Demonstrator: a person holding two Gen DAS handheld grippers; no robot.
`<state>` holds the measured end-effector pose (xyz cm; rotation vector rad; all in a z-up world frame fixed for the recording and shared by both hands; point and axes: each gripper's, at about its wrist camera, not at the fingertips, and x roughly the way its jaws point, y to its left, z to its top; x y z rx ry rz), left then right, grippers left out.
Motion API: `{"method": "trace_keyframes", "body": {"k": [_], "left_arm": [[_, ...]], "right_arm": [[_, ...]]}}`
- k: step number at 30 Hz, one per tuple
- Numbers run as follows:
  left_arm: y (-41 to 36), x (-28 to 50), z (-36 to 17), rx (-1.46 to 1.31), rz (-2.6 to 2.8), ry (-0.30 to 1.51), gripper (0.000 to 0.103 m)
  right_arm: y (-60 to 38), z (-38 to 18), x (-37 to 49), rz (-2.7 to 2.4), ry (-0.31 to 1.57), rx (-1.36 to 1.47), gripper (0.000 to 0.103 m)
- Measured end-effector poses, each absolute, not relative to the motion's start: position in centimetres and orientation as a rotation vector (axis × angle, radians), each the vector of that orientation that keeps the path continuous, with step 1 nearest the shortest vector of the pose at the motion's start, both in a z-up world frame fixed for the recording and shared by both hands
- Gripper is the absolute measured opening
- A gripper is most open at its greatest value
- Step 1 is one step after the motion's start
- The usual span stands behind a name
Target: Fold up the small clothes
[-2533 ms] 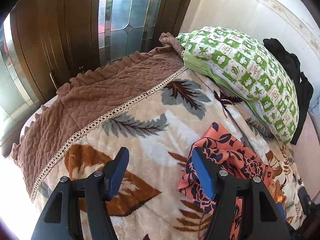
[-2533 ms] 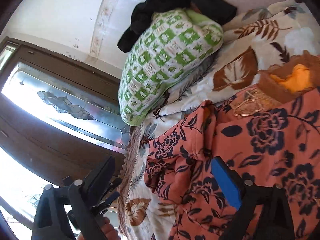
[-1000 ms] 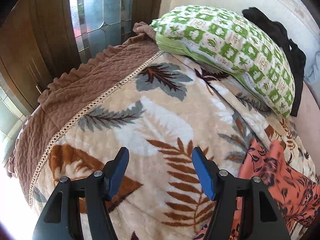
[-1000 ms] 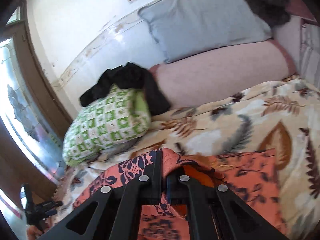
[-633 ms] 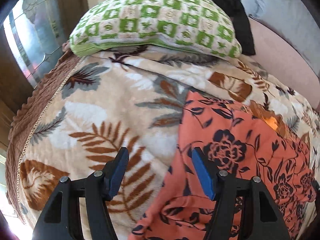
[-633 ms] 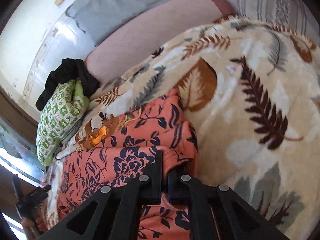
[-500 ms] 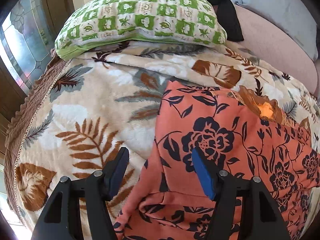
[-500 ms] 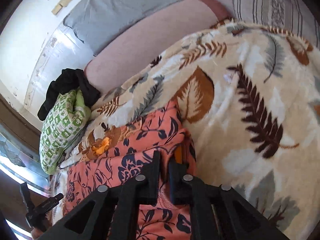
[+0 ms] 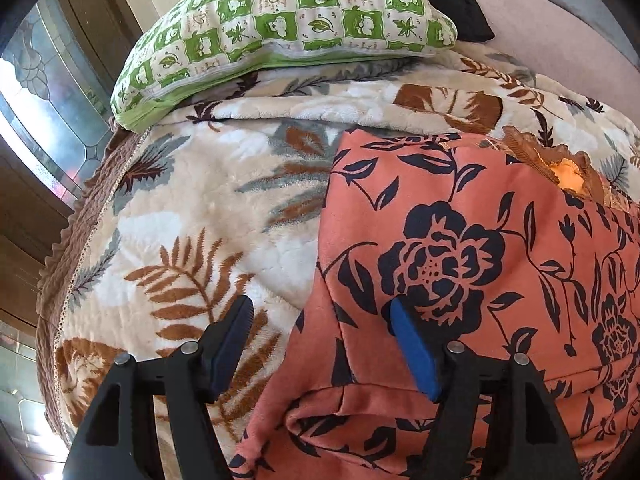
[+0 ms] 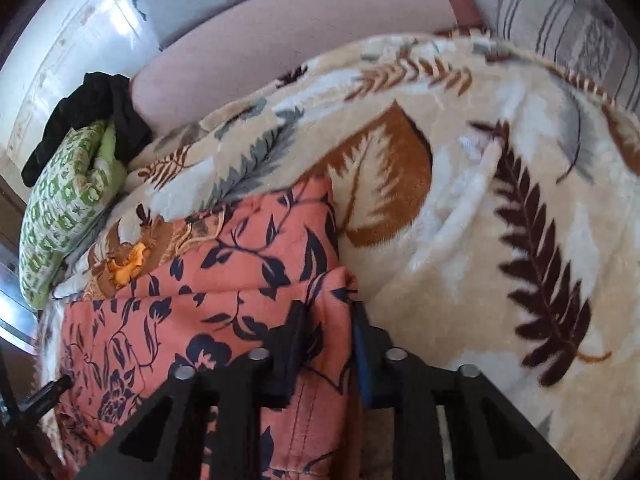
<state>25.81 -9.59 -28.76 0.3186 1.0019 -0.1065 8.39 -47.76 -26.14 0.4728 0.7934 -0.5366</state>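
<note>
A coral garment with a dark flower print (image 9: 460, 240) lies spread on a leaf-patterned blanket (image 9: 200, 208). My left gripper (image 9: 320, 308) stands open over its left edge, the blue-padded finger above the cloth and the other finger above bare blanket. In the right wrist view the same garment (image 10: 224, 280) has its right side folded over. My right gripper (image 10: 326, 312) has that folded edge bunched between its jaws, which are closing and press on the fabric. An orange-brown trimmed neckline (image 10: 128, 264) shows at the garment's far end.
A green checked pillow (image 9: 280, 12) lies at the head of the bed with a black cloth (image 10: 96, 112) behind it. A leaded glass window (image 9: 40, 92) stands to the left. A pink sheet (image 10: 300, 28) and a striped pillow (image 10: 568, 28) lie beyond the blanket.
My left gripper swung right from bare blanket to the garment's left edge, still open. My right gripper came down with the fold of cloth toward the bed.
</note>
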Motion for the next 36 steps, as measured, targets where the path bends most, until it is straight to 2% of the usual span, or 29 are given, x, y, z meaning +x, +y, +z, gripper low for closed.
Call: {"method": "trace_keyframes", "body": {"k": [1,2,3,6,8,10,11,12,13,14,16,17,18,20,21,22,23,25,28,36], "left_arm": [[-9.6,25.6,-28.6,0.331,-0.101,0.988,0.063],[-9.6,25.4,-28.6,0.340,-0.102,0.981,0.053],[-9.7,25.3,-28.6,0.344,-0.110,0.980,0.047],[-9.8,25.2,-28.5,0.334,-0.100,0.975,0.046],[-9.9,25.1,-28.3,0.340,-0.080,0.961,0.046],[-10.3,24.6,-28.1,0.367,-0.052,0.933,0.046],[-10.4,24.4,-27.8,0.373,-0.050,0.916,0.046],[-10.4,24.2,-27.4,0.368,-0.050,0.897,0.046],[-10.4,24.0,-26.7,0.355,-0.049,0.871,0.046],[-10.2,23.8,-26.1,0.338,-0.052,0.844,0.046],[-10.1,23.4,-24.8,0.304,-0.072,0.798,0.049],[-10.2,23.3,-24.6,0.293,-0.092,0.791,0.057],[-10.3,23.3,-24.6,0.290,-0.110,0.796,0.061],[-10.7,23.5,-25.4,0.307,-0.117,0.830,0.061],[-11.0,23.7,-26.1,0.329,-0.112,0.855,0.061],[-11.3,23.9,-27.0,0.357,-0.108,0.886,0.061],[-11.5,24.1,-28.0,0.393,-0.098,0.926,0.062],[-11.3,24.0,-29.1,0.416,-0.092,0.952,0.063],[-11.0,23.7,-28.9,0.434,-0.094,0.937,0.070],[-6.9,22.2,-28.5,0.342,-0.099,0.968,0.073]], "right_arm": [[-47.0,-24.7,8.5,-0.539,0.747,0.414,0.011],[-46.1,-23.3,8.6,-0.535,0.697,0.355,0.011],[-45.2,-22.1,8.7,-0.527,0.647,0.305,0.010],[-44.1,-20.8,9.4,-0.469,0.495,0.244,0.010],[-44.7,-23.3,12.1,-0.528,0.613,0.210,0.015],[-46.9,-28.5,13.9,-0.544,0.905,0.279,0.016],[-47.8,-29.7,13.4,-0.534,0.913,0.340,0.017],[-48.2,-29.0,12.4,-0.535,0.858,0.362,0.021],[-48.4,-28.0,12.1,-0.583,0.880,0.351,0.036],[-48.5,-26.7,11.6,-0.625,0.867,0.346,0.042],[-48.2,-23.6,9.1,-0.612,0.682,0.385,0.067],[-47.9,-22.4,7.9,-0.589,0.596,0.409,0.071],[-47.3,-21.5,7.5,-0.546,0.562,0.423,0.071],[-45.7,-21.2,8.3,-0.428,0.625,0.426,0.068],[-44.6,-21.6,8.9,-0.391,0.663,0.414,0.060],[-43.5,-22.3,9.6,-0.370,0.711,0.389,0.040],[-42.2,-23.3,10.2,-0.355,0.769,0.362,0.033],[-40.5,-25.5,11.0,-0.317,0.855,0.357,0.031],[-39.3,-29.5,11.8,-0.254,1.032,0.395,0.033],[-40.0,-29.0,8.7,-0.244,1.023,0.494,0.033]]}}
